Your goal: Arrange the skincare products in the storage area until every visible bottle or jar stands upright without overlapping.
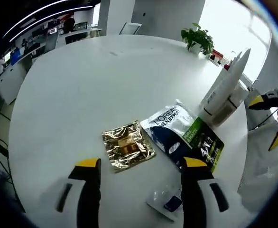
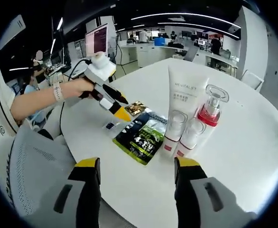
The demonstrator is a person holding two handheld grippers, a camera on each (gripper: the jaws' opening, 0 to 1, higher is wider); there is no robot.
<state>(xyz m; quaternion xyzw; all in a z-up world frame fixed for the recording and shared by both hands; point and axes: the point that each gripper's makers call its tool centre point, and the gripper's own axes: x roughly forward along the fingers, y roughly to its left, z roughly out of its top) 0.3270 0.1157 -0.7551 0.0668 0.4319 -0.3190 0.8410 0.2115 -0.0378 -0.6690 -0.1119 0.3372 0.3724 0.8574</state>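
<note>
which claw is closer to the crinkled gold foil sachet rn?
Left. The left claw hovers open just short of the gold foil sachet; the right claw sits back at the table edge, beyond the dark pouch.

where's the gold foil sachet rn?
The crinkled gold foil sachet lies flat on the round white table, centre of the left gripper view, just ahead of the left claw and touching the dark L'Oreal sachet on its right.

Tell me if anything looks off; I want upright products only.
The bottles and white tube stand upright, huddled together. The odd ones lie flat beside them: a crumpled gold sachet, a dark L'Oreal packet and a small white sachet.
</note>
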